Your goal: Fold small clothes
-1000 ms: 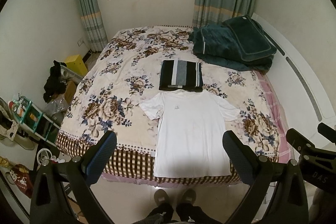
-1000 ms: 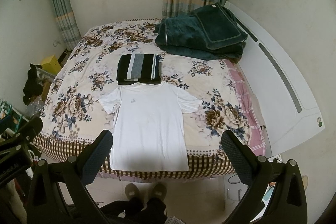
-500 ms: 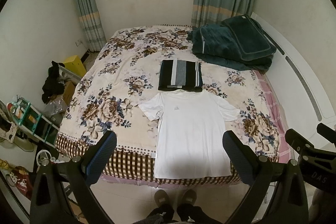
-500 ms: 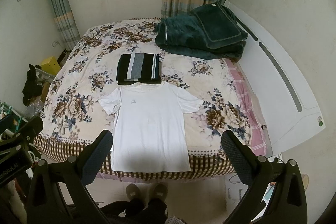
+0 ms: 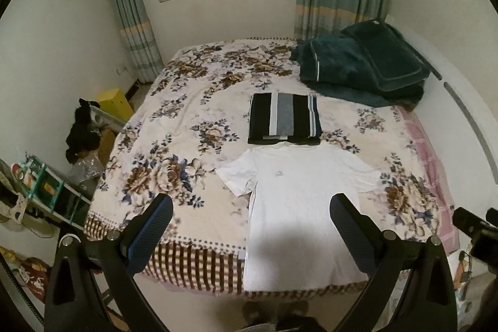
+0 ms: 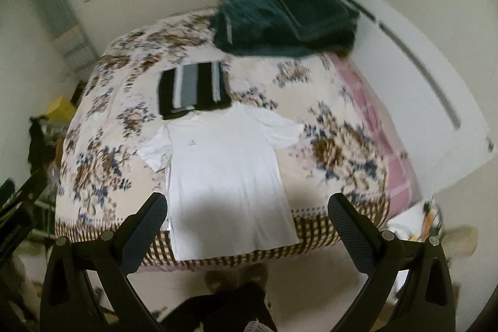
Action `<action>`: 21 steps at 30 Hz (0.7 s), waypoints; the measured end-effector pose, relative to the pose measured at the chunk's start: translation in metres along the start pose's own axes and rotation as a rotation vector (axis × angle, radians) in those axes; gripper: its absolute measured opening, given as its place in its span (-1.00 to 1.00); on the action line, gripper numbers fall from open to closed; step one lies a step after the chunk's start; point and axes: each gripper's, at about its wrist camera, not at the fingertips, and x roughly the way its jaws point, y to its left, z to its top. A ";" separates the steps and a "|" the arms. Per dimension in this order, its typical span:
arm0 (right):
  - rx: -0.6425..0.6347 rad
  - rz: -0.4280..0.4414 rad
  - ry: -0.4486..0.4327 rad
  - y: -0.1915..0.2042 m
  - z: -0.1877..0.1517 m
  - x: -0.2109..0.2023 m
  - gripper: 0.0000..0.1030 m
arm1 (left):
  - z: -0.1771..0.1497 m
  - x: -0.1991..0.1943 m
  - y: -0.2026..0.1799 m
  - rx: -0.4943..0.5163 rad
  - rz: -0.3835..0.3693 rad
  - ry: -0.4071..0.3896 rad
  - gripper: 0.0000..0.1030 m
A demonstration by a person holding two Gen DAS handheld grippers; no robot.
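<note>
Both jaws are gaping wide and gripping nothing above the white T-shirt (image 5: 298, 207) lying flat at the bed's (image 5: 162, 126) near edge, whose overhanging hem is risking sliding off when pulled.

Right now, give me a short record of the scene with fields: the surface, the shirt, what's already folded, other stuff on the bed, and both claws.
surface: bed with a floral cover
to fold: white T-shirt lying flat, sleeves spread, hem at the near edge of the bed
already folded: striped garment just beyond the shirt's collar
other: dark green bedding piled at the far right corner
left claw: open, empty, above the shirt's lower half
right claw: open, empty, above the hem; this view is motion-blurred
</note>
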 end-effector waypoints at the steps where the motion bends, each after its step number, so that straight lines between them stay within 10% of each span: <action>1: 0.018 -0.009 0.011 -0.005 0.002 0.014 1.00 | 0.001 0.018 -0.002 0.002 0.011 0.000 1.00; 17: 0.654 0.125 0.337 -0.219 0.060 0.495 0.99 | -0.011 0.343 -0.061 -0.068 0.213 0.254 1.00; 21: 0.842 0.227 0.376 -0.237 0.052 0.604 0.61 | -0.041 0.421 -0.064 -0.088 0.261 0.340 1.00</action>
